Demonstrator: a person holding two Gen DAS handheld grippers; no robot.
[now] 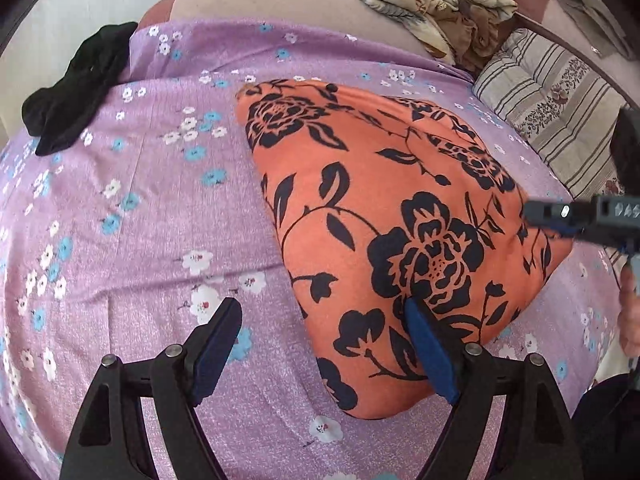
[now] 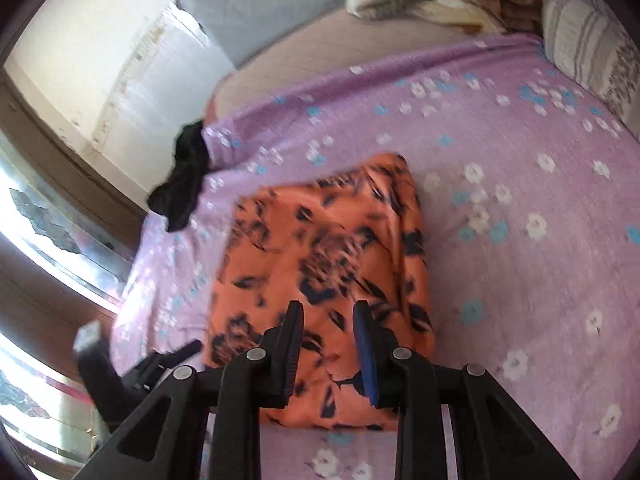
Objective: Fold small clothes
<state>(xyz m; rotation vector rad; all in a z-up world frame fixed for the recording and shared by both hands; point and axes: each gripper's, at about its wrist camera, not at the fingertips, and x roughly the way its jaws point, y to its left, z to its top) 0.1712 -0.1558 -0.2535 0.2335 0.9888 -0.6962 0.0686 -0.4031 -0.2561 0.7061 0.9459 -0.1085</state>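
Note:
An orange garment with a black flower print [image 1: 384, 216] lies folded into a compact block on the purple flowered sheet [image 1: 152, 208]. My left gripper [image 1: 320, 312] hovers wide open at its near left edge. One pad is over the cloth, the other over the sheet, and nothing is pinched. In the right wrist view the same garment [image 2: 320, 248] lies under my right gripper [image 2: 328, 312]. Its jaws stand a little apart above the near end, with no fabric between the pads. The right gripper's black body [image 1: 580, 216] shows at the garment's right corner.
A black garment [image 1: 76, 88] hangs over the bed's left edge [image 2: 184, 176]. A crumpled beige flowered blanket [image 1: 440, 4] and a striped pillow [image 1: 552, 108] lie at the far right. A wall and a window [image 2: 48, 216] run past the left edge. A hand [image 1: 632, 312] is at the right.

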